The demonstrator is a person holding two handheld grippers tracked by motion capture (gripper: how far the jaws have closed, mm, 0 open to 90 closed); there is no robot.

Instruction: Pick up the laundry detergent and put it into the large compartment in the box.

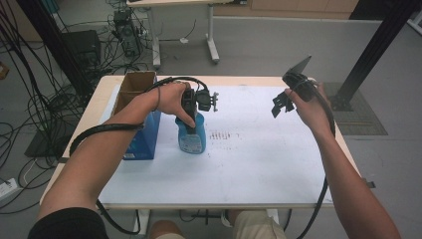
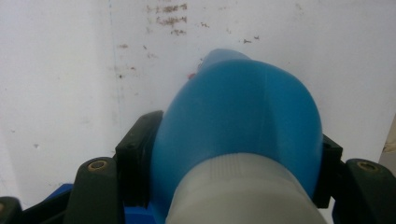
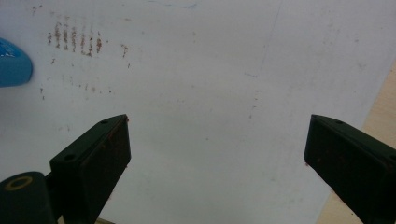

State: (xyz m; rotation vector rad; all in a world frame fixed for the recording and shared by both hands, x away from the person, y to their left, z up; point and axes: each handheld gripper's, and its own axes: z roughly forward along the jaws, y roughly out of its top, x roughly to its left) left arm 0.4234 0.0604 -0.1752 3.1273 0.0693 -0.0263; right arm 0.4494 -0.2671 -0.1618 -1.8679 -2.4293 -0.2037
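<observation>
A blue bottle (image 1: 192, 136) with a pale label stands upright on the white sheet (image 1: 249, 159), left of centre. My left gripper (image 1: 189, 107) comes down on its top and is shut on its neck. In the left gripper view the blue bottle (image 2: 238, 121) and its whitish collar sit squeezed between the two black jaws. My right gripper (image 1: 279, 103) hangs above the right side of the sheet, open and holding nothing. In the right gripper view its jaws stand wide apart over bare sheet, with a corner of the bottle (image 3: 14, 63) at the left edge.
A blue carton (image 1: 144, 137) stands just left of the bottle, with an open cardboard box (image 1: 134, 87) behind it at the table's back left. Brown smudges (image 1: 221, 135) mark the sheet's middle. Cables, table legs and a black frame post (image 1: 378, 45) lie beyond the table.
</observation>
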